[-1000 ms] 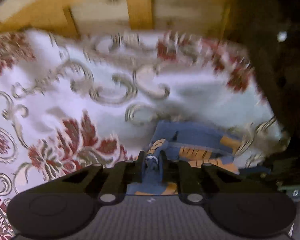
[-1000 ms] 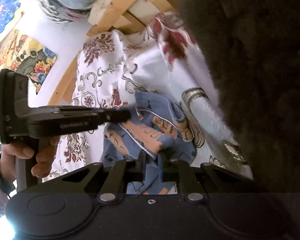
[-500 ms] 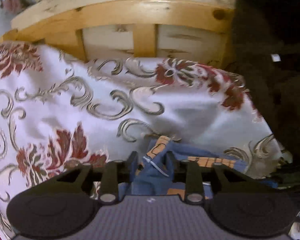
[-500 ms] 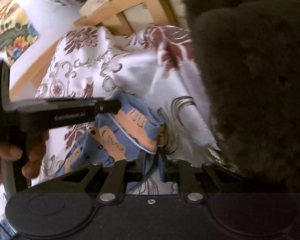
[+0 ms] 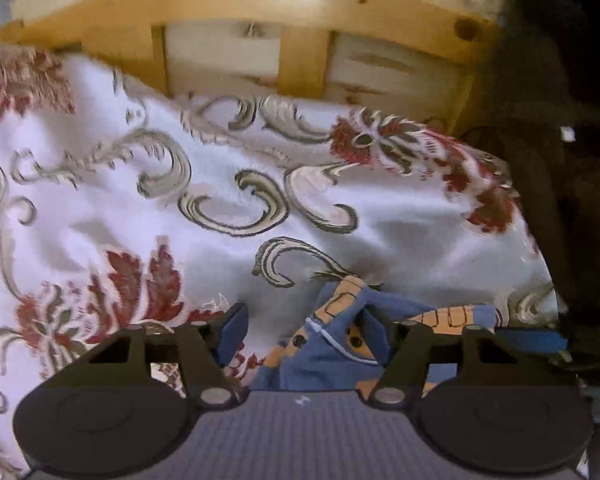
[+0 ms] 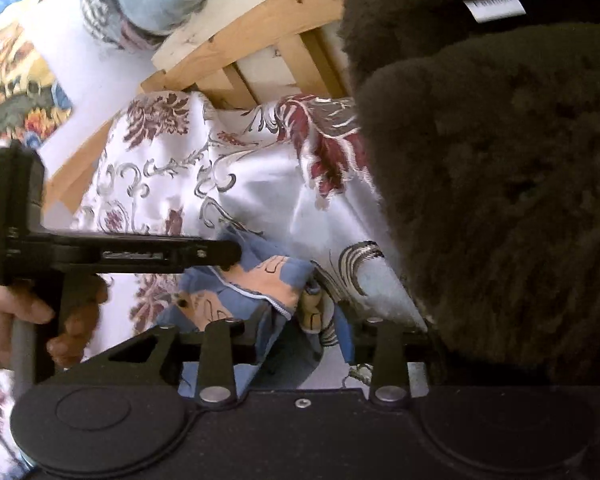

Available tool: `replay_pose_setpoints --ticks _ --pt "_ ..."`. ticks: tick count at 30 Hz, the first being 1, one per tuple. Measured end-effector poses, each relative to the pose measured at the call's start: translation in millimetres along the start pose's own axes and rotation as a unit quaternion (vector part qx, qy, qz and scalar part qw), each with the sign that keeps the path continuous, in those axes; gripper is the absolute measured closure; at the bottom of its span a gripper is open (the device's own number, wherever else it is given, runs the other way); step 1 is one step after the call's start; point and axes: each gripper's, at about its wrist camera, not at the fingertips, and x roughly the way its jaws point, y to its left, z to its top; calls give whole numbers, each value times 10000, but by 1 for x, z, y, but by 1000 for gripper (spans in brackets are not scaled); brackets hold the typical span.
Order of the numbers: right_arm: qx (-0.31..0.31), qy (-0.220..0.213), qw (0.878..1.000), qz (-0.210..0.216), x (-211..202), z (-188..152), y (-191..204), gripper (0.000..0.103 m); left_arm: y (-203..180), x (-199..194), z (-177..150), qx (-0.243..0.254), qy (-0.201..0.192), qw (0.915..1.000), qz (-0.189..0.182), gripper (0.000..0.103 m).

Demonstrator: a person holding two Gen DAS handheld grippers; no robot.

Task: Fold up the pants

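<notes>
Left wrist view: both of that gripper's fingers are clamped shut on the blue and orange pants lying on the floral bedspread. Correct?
Not quite. The left gripper is open: its fingers stand wide apart in the left wrist view, with the blue and orange pants lying loose between them on the floral bedspread.

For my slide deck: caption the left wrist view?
Open left tool over bunched blue-and-orange pants on a floral bedspread.

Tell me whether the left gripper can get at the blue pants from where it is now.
Probably yes. The left gripper is open with the blue pants bunched between its fingers on the floral bedspread; nothing lies between them.
</notes>
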Motion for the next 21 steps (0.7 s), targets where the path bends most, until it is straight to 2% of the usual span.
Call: replay_pose_setpoints --ticks 4,5,7,9,11,12,14,16,18,21 --pt "352 31 9965 759 -9 2 -10 37 11 9 4 -272 206 9990 -275 36" --pt "409 3 9951 900 -11 2 -12 33 11 8 4 -238 224 9990 -291 35" --pt "497 1 9945 925 -10 4 -15 33 11 5 3 -151 245 9991 -303 35" --pt "606 101 9955 722 -1 7 -19 45 11 5 3 -130 294 9990 -322 38" --pt "689 175 9962 495 8 10 -22 71 12 8 3 -131 334 9988 -337 47" --pt "703 218 9962 472 12 11 -23 75 12 9 3 -125 364 9986 -358 51" --pt "640 246 9967 446 15 11 -21 87 8 11 3 -70 410 9985 -364 66" --pt "479 274 9975 450 13 10 -18 89 1 9 2 65 361 9988 -334 75" --pt "275 211 9984 447 7 8 -14 90 -6 5 1 177 305 9991 -233 78" --pt "-270 -171 9989 356 -7 7 3 90 -16 -7 0 261 45 9995 -146 85"
